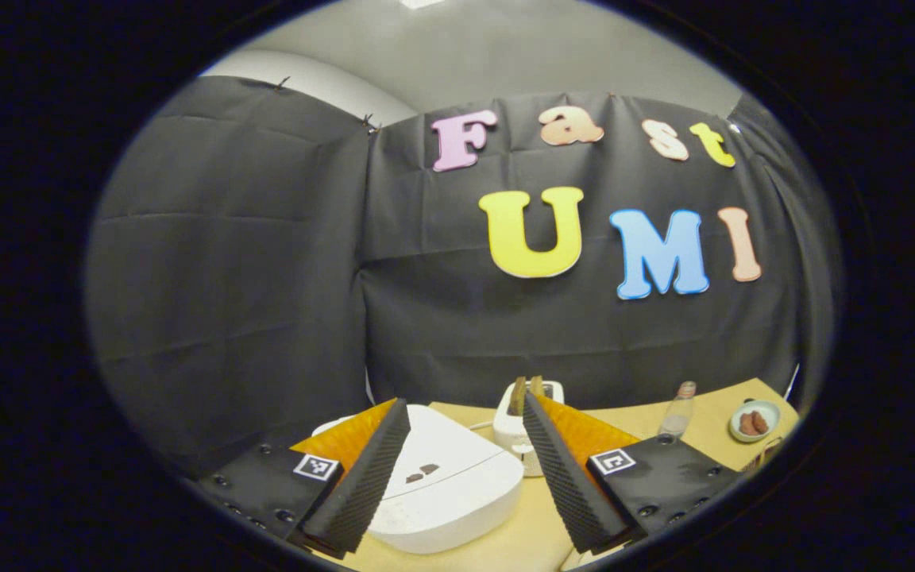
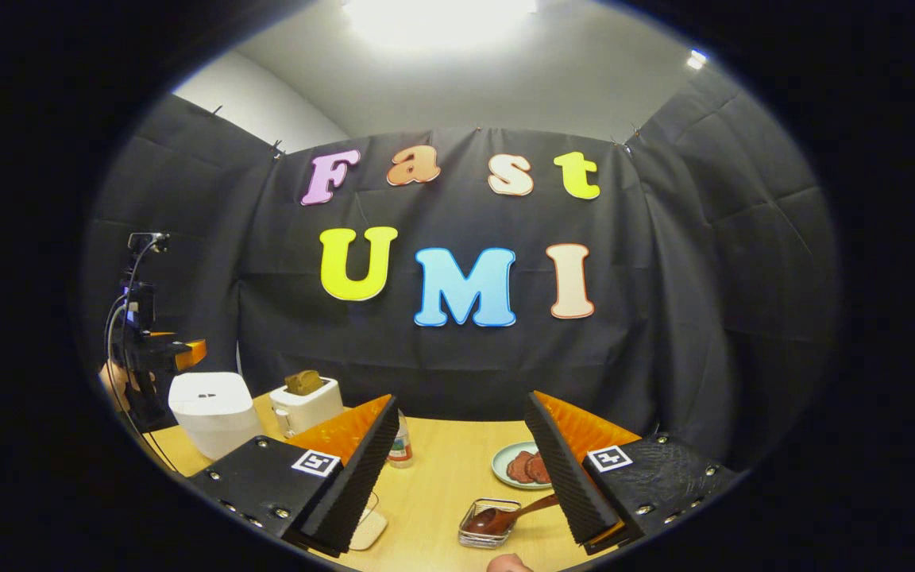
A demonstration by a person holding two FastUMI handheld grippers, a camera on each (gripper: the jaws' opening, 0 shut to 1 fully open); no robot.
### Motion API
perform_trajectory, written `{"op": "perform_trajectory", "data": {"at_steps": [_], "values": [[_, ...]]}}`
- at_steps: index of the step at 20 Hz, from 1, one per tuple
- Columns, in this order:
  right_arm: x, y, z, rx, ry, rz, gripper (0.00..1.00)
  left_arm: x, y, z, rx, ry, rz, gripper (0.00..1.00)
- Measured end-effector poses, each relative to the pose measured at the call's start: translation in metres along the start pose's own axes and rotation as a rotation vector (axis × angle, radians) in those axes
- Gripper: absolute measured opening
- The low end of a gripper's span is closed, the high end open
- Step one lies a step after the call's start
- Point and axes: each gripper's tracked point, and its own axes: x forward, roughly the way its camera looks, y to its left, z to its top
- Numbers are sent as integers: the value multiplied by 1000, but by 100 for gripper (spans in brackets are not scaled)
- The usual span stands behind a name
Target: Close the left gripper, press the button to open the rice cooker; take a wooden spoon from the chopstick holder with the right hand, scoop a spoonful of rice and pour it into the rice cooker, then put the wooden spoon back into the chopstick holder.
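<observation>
The white rice cooker (image 1: 442,477) sits lid down on the wooden table, just below and between the fingers of my left gripper (image 1: 465,400), which is open and holds nothing. In the right gripper view the rice cooker (image 2: 211,409) stands at the far left, with the left gripper (image 2: 152,349) held by a hand above it. My right gripper (image 2: 461,397) is open and empty. Ahead of it, low down, the dark wooden spoon (image 2: 505,518) rests with its bowl in a small wire chopstick holder (image 2: 473,540). The spoon's handle runs right, behind one finger.
A white toaster (image 2: 306,401) with toast stands beside the cooker, then a small bottle (image 2: 399,445) and a plate of brown slices (image 2: 505,469). A pale container (image 2: 368,528) is partly hidden behind one finger. Toaster (image 1: 509,429), bottle (image 1: 678,409) and plate (image 1: 754,421) lie right of the cooker.
</observation>
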Motion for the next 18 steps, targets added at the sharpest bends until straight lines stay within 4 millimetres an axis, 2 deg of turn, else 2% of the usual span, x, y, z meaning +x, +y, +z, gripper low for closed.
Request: {"op": "perform_trajectory", "data": {"at_steps": [2, 3, 5, 9, 10, 12, 13, 14, 17, 18], "values": [[-1, 7, 16, -8, -37, -1, 97, -24, -9, 19, 1, -39, -38, 99], [5, 12, 16, -17, -52, -1, 97, -36, -12, 29, 5, -65, -58, 99], [0, 19, 27, -27, -86, -3, 97, -60, -19, 44, 23, -99, -91, 99], [-4, 38, 28, 4, -95, 11, 97, -97, -28, 46, -17, -118, -127, 99], [-6, 40, 29, 9, -95, 12, 97, -103, -28, 49, -22, -131, -131, 94], [-7, 43, 29, 3, -100, 8, 97, -113, -27, 51, -30, -150, -142, 100], [-7, 44, 29, -1, -103, 5, 97, -119, -24, 51, -36, -156, -142, 93], [-8, 47, 29, -5, -105, 3, 97, -120, -23, 51, -42, -156, -147, 99], [-7, 52, 32, -2, -109, 5, 97, -121, -15, 44, -60, -136, -130, 99], [-7, 52, 32, 0, -107, 6, 97, -120, -12, 43, -66, -132, -122, 96]]}}
